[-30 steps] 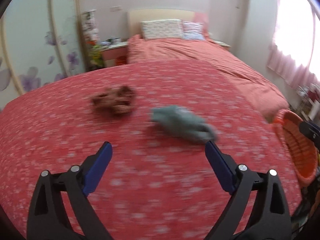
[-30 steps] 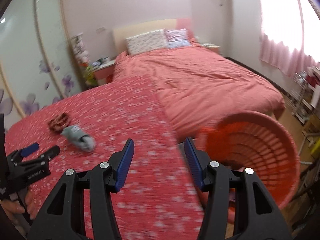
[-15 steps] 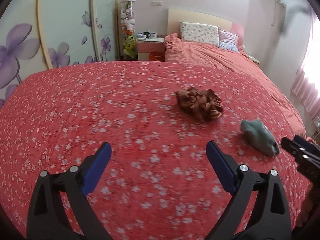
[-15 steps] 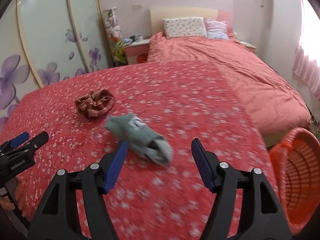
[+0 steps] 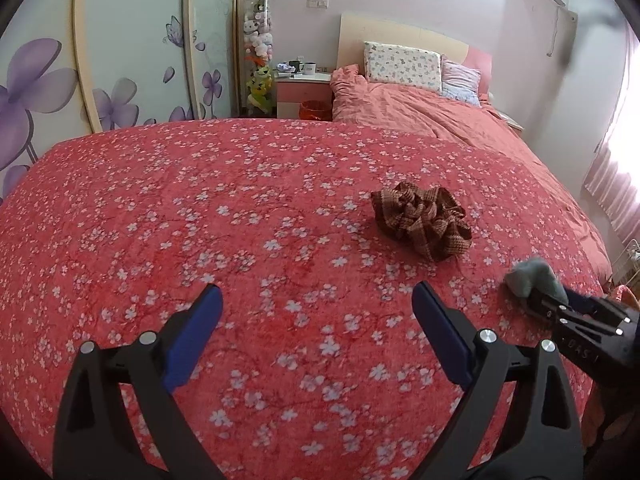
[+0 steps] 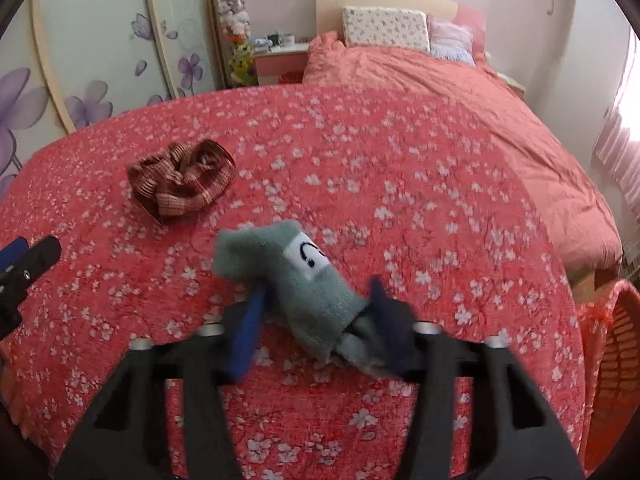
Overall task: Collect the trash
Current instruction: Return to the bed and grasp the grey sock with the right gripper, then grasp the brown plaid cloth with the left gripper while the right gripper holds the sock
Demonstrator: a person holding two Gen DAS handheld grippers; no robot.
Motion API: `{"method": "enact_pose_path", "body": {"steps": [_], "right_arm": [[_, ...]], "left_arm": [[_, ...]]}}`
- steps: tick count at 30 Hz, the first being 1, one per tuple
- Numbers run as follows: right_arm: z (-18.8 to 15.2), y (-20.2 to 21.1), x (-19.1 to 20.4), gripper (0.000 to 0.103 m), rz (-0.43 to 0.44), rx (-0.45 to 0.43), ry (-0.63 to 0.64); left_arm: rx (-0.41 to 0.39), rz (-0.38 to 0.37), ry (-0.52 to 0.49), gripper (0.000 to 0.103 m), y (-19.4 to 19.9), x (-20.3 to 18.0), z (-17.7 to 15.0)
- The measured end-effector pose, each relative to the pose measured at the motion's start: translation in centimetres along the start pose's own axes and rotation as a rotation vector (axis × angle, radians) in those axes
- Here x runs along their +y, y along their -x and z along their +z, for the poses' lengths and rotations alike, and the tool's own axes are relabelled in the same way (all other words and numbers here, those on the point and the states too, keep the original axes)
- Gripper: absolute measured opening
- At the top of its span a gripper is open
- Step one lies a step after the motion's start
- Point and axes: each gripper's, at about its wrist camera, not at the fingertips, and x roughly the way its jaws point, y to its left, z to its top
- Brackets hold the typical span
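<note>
While the right tongs point(image 6: 316, 320) are closing around the grey-green sock point(image 6: 296, 276) lying on the floral bedspread point(image 5: 240, 220) just beside the brown scrunchie point(image 5: 420, 220), for carrying to the orange basket point(image 6: 612, 360), the left tongs point(image 5: 316, 336) are hanging wide apart, holding nothing, near that scrunchie.

I see a grey-green sock point(image 6: 296, 280) with a white patch, a brown checked cloth point(image 6: 180, 182), a red white-flowered bedspread point(image 5: 200, 220), an orange basket point(image 6: 616, 368).
</note>
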Motion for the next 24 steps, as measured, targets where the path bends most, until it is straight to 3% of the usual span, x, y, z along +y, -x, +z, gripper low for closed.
{"method": "enact_pose_path", "body": {"steps": [3,10,24], "right_arm": [[-0.1,0.6,-1.0,0.012,0.018,-0.002,-0.047],[-1.7,3.7,-4.6,0.012,-0.043,-0.074,-0.160],[-2.8,3.9,-6.1,0.012,-0.054,-0.108,-0.165]], "left_arm": [[-0.006,-0.009,-0.010,0.094,-0.4,-1.1,0.6],[-0.010,-0.058,-0.022,0.096,-2.7,-4.7,2.5],[0.051,0.014,-0.033,0.097,-8.2,-8.6,4.8]]}}
